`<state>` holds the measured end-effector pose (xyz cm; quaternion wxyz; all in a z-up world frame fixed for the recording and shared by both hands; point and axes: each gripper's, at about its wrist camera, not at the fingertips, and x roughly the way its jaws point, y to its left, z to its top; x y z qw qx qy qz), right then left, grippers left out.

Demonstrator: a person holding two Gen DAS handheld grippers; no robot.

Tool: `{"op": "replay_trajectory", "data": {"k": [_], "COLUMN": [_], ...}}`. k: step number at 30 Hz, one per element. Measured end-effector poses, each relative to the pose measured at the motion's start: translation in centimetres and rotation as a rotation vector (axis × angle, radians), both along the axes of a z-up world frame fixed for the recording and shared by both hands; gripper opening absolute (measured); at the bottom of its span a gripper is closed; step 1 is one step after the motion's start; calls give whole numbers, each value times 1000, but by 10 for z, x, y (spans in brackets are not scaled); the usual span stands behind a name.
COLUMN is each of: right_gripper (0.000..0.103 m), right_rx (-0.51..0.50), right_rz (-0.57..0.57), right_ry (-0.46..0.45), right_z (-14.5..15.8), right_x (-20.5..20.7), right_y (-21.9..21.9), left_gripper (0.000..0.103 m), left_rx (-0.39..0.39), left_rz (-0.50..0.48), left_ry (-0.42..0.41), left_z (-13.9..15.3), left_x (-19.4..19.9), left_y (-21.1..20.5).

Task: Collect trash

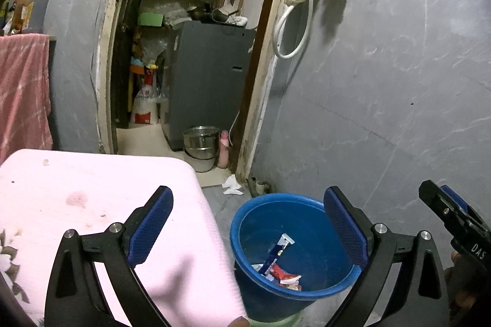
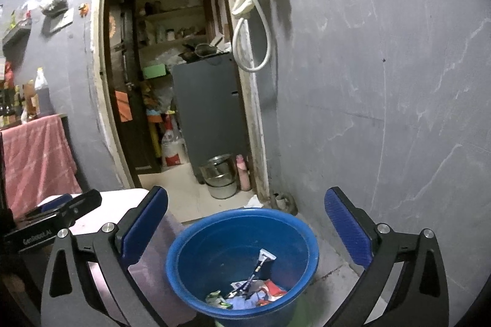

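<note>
Both tools are spread wide and hold nothing. The left tool [image 1: 248, 238] hangs level with its left finger over the pink counter [image 1: 92, 204] and its right finger over the bucket [image 1: 307, 294]. The right tool [image 2: 247, 235] straddles the bucket's rim, touching nothing. In the bucket at 6 o'clock lie wrappers [image 2: 264, 290], with a blue-and-white sachet [image 1: 277, 251] propped upright. Farther off, at 12 o'clock, a crumpled tissue [image 1: 231, 186] lies on the floor by the doorway, beside a steel pot [image 1: 201, 144].
</note>
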<state>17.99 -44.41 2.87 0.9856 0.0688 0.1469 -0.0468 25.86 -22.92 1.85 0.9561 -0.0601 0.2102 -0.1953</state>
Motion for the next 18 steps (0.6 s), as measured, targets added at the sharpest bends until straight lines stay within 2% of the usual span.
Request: {"op": "replay_trajectory", "data": {"k": [4,9,18], "right_gripper": [103,103,103], "right_rx": [-23,-39,-66], "right_rz": [7,10,13], "right_ry": [-18,-32,-58], "right_z": [5,11,15], "right_x": [-11,-20,-48], "right_y": [16,30,53], "left_gripper": [101,101,101], "left_rx": [-7,-15,-28], "left_rz": [7,13,39], "left_ry": [-27,-56,-48], "left_z": [8,17,23], "left_x": [-17,-34,-59], "left_y": [14,29,52]}}
